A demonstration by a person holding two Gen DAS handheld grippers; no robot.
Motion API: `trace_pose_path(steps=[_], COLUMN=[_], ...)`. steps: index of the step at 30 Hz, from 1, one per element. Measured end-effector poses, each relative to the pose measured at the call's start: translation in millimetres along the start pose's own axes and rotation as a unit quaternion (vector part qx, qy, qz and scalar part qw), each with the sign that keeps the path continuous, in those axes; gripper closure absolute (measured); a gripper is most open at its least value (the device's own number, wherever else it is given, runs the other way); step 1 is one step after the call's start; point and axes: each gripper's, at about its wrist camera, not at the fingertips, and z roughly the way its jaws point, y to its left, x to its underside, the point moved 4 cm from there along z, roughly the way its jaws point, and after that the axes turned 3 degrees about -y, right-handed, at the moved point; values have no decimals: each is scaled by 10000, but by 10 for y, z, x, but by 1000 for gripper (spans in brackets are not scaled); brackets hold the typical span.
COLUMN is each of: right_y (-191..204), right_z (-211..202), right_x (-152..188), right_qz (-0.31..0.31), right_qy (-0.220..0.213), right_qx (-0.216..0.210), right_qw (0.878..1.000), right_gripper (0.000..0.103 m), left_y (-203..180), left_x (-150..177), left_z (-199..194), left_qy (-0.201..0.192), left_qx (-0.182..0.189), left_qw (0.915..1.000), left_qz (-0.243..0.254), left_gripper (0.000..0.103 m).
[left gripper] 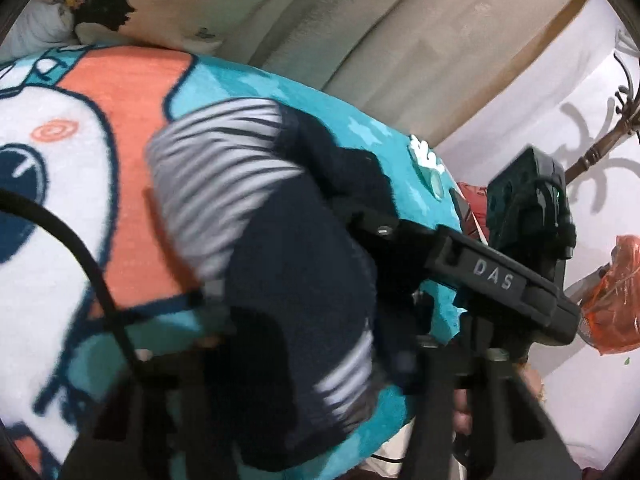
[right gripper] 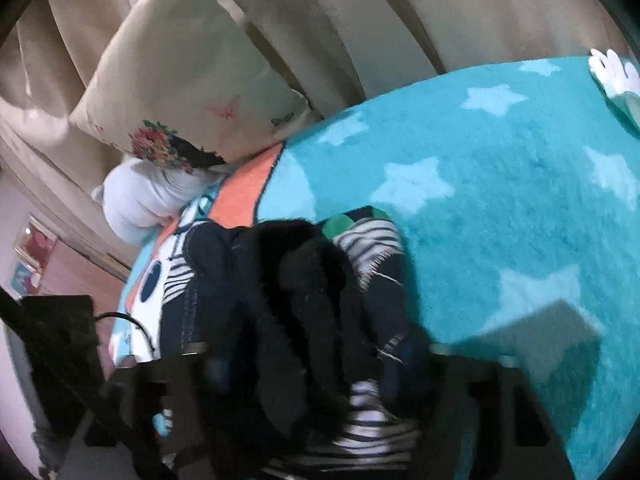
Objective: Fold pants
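Note:
The pants are dark navy with grey-and-white striped panels and lie bunched on a turquoise cartoon blanket. In the left wrist view my left gripper is low in the frame with navy cloth between its fingers. The right gripper's black body marked DAS sits on the pants' right edge. In the right wrist view the pants fill the lower centre, and my right gripper has the bunched cloth between its fingers. Both views are blurred.
The blanket with pale stars covers a bed. A cream floral pillow and a white pillow lie at the head against beige curtains. An orange plastic bag and a dark coat stand are to the right.

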Motion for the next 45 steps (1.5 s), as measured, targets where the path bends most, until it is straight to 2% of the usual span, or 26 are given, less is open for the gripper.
trace_pose_path(steps=[1,3,8,11,13,14,16,17,18,19,21,25,28,30,33,35,37,39,42,43,45], right_y=[-17,5,371,498,470,400,216,59,-52,-82,-117,105,389,613,742,655,438,278,300,402,588], right_z=[-24,-90,-116,-93,-12,92,306,449,514,461,362,-68,-250,-222,94,360,522,567,408,306,173], right_x=[-10,-39,-265,-477,-570,-590,-571,-522,-488,-501,-521,-686,-784,-803,-778,-746,-740,-706,-680,-667,-611], right_qz=[105,169,-319,-362,-265,-178,24,202,383,472,583,129,-110,-238,-203,-1,151,348,337,157,-155], right_qy=[-59,-153,-332,-477,-490,-433,-243,-39,37,-163,-90,-723,-1084,-1046,-615,-392,-456,-482,-560,-670,-858], right_qx=[-141,-357,-401,-462,-492,-455,-220,44,4,-197,-190,-4,-291,-759,-1104,-991,-495,-295,-99,40,20], right_qw=[9998,9991,9981,9971,9972,9979,9995,9998,9993,9986,9981,9973,9936,9913,9918,9943,9976,9978,9978,9976,9962], right_gripper=[54,62,64,64,60,53,48,43,39,35,35,35,35,33,33,33,35,49,47,46,46], left_y=[25,37,4,46,143,219,431,482,493,476,425,307,305,334,438,454,485,585,651,656,643], left_x=[-21,-100,-472,-665,-732,-724,-608,-557,-522,-527,-501,-395,-263,-181,-107,-95,-35,-13,-83,-95,-78], left_z=[-35,-107,-278,-349,-285,-211,-15,28,5,-17,-162,-593,-870,-1000,-1174,-1225,-1339,-1418,-1418,-1398,-1436], left_qy=[-25,-74,-203,-265,-197,-101,194,227,99,54,-31,-543,-859,-1014,-1204,-1311,-1381,-1426,-1467,-1477,-1513], left_qx=[49,57,-413,-628,-890,-1024,-1273,-1242,-1144,-1092,-926,-852,-978,-1149,-1403,-1528,-1583,-1608,-1595,-1598,-1644], left_qw=[10000,9999,9985,9970,9953,9943,9917,9919,9933,9939,9956,9948,9915,9881,9827,9794,9775,9763,9756,9754,9740], left_qz=[-53,-45,292,364,334,279,-37,-129,-150,-137,-163,-92,-88,-87,-99,-138,-188,-250,-348,-360,-364], left_gripper=[67,67,67,65,60,58,55,50,49,48,48,42,39,39,39,39,39,38,38,38,38])
